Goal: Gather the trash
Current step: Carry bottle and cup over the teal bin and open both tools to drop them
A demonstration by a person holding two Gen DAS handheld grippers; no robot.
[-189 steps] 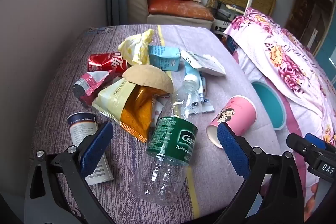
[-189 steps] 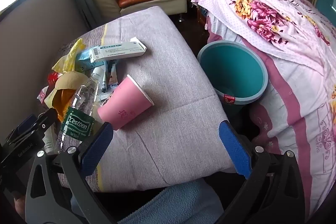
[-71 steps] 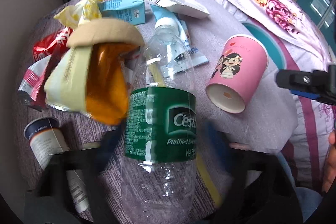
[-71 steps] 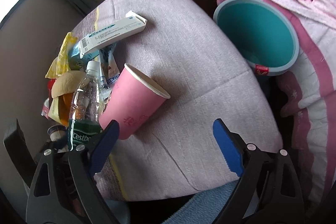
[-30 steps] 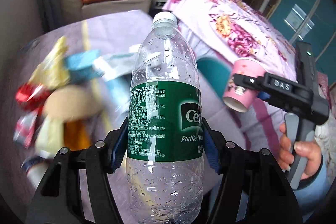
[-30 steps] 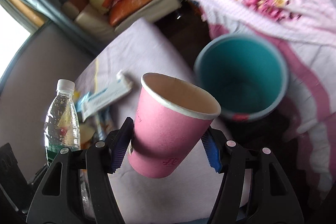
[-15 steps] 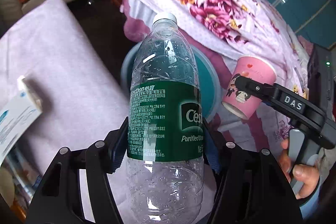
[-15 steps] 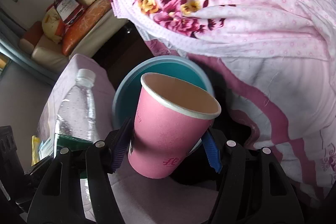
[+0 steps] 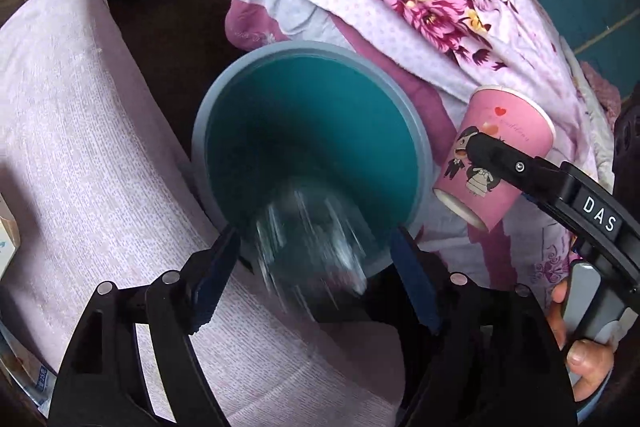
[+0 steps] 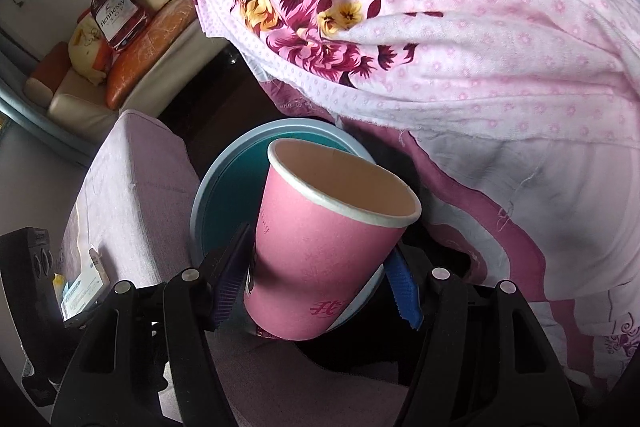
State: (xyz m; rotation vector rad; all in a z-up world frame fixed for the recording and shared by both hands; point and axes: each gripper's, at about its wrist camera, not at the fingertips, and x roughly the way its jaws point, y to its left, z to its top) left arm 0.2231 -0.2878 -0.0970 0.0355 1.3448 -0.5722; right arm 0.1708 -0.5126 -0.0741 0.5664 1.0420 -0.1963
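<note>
Now my left hand-held gripper has just been opening: its jaws stand wide, and the blurred bottle between them touches neither pad, at lower centre over the teal bin. My right hand-held gripper clamps the pink cup over that bin's rim, beside the floral bedspread.

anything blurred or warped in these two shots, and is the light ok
Left wrist view: the clear plastic bottle is streaked with motion blur between the open left gripper, whose jaws have just been opening, over the sharp teal round bin. Right wrist view: the pink paper cup in the right gripper is crisp. Both views bend at the edges, with even daylight and no glare.
</note>
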